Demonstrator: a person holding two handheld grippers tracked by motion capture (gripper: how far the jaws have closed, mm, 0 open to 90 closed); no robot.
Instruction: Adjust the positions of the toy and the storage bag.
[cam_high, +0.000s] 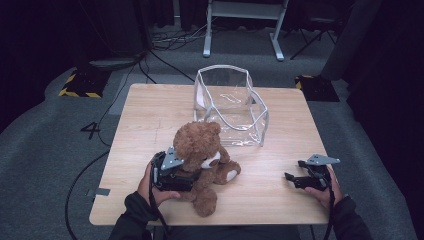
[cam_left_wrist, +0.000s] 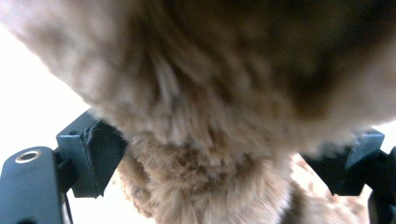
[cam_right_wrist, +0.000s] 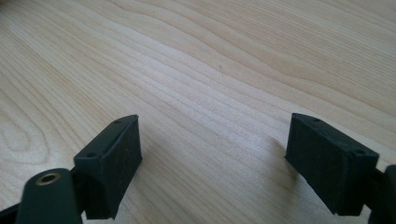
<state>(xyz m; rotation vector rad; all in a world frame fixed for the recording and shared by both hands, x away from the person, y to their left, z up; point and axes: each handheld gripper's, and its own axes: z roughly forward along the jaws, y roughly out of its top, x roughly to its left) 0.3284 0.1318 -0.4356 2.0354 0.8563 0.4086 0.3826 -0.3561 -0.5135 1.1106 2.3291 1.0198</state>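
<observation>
A: High view check: where is the bear (cam_high: 202, 155)?

B: Seated upright near the table's (cam_high: 145, 115) front edge, clamped at its side by the left gripper (cam_high: 186, 176).

A: Right gripper (cam_high: 295, 180)?

B: Jaws apart, empty, well right of the bear. The bag (cam_high: 230, 106) stands just behind the bear, so the left hand is nearer.

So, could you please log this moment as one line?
left gripper: jaws around teddy bear | right gripper: open over table | clear bag: empty, behind bear
</observation>
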